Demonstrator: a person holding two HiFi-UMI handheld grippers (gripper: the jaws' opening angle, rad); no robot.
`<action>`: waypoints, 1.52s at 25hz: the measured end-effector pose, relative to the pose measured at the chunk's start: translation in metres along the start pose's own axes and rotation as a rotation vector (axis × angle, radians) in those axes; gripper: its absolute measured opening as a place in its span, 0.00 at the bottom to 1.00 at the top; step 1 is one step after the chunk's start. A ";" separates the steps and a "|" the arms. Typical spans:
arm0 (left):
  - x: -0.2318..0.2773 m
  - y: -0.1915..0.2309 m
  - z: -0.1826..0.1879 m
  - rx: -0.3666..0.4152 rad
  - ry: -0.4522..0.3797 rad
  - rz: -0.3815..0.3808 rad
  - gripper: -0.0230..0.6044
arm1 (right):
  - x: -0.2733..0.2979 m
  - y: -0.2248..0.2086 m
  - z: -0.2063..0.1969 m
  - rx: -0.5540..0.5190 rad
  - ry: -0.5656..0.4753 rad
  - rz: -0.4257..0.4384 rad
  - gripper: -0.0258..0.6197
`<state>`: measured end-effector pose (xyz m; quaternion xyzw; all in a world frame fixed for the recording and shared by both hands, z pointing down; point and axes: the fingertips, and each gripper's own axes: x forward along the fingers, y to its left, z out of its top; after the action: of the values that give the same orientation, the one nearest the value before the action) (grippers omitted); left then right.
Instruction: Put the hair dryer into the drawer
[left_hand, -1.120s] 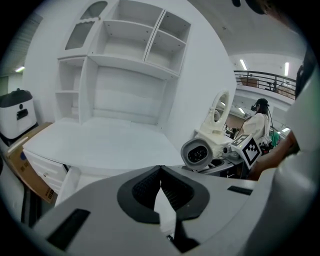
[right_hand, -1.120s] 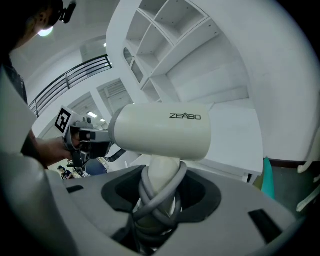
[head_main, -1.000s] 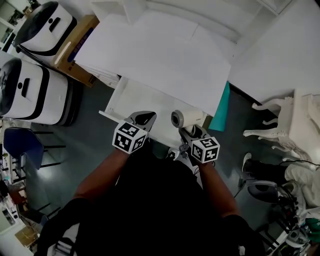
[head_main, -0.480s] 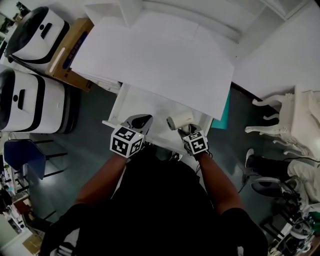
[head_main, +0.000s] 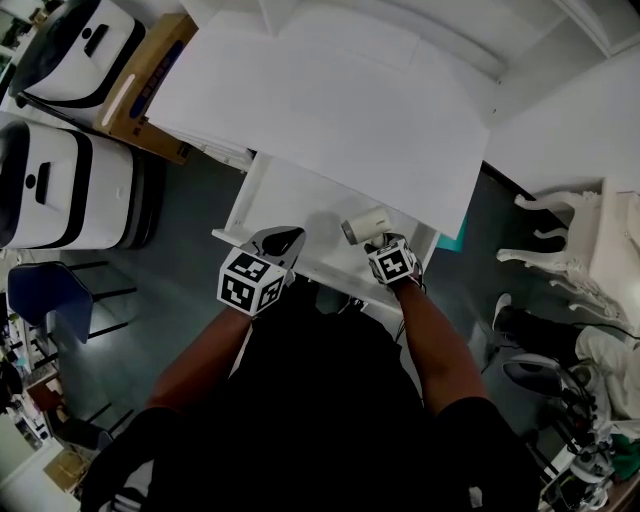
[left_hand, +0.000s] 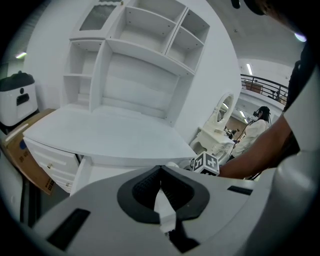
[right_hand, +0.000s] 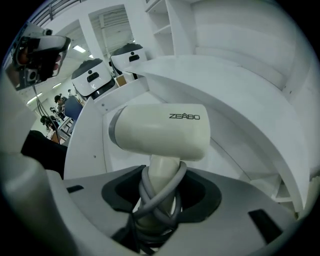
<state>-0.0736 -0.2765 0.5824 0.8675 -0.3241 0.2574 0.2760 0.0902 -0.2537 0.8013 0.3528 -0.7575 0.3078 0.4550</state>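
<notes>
A white worktop (head_main: 330, 110) fills the upper middle, and under its near edge a white drawer (head_main: 290, 200) stands open. Over the drawer's right part hangs the hair dryer (head_main: 366, 225) — pale body, grey end turned left — just ahead of the right tool (head_main: 384, 247), whose marker cube sits over the drawer's front rail. The left tool (head_main: 279, 241) lies at that same rail, further left, pointing toward the drawer. Left of the worktop stand a cardboard box (head_main: 150, 85) and white-and-black machines (head_main: 60, 180) — a blue chair (head_main: 45, 290) sits below them.
</notes>
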 end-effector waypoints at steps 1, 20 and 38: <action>-0.001 0.001 -0.001 -0.001 0.002 0.000 0.05 | 0.002 -0.001 0.003 -0.002 -0.003 -0.004 0.36; -0.014 0.021 -0.014 -0.022 0.048 0.042 0.05 | 0.042 -0.019 0.003 -0.097 0.105 -0.078 0.36; -0.018 0.020 -0.015 -0.032 0.033 0.066 0.05 | 0.050 -0.023 -0.005 -0.070 0.120 -0.046 0.36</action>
<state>-0.1035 -0.2723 0.5877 0.8473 -0.3522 0.2754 0.2866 0.0941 -0.2750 0.8521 0.3347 -0.7308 0.2913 0.5187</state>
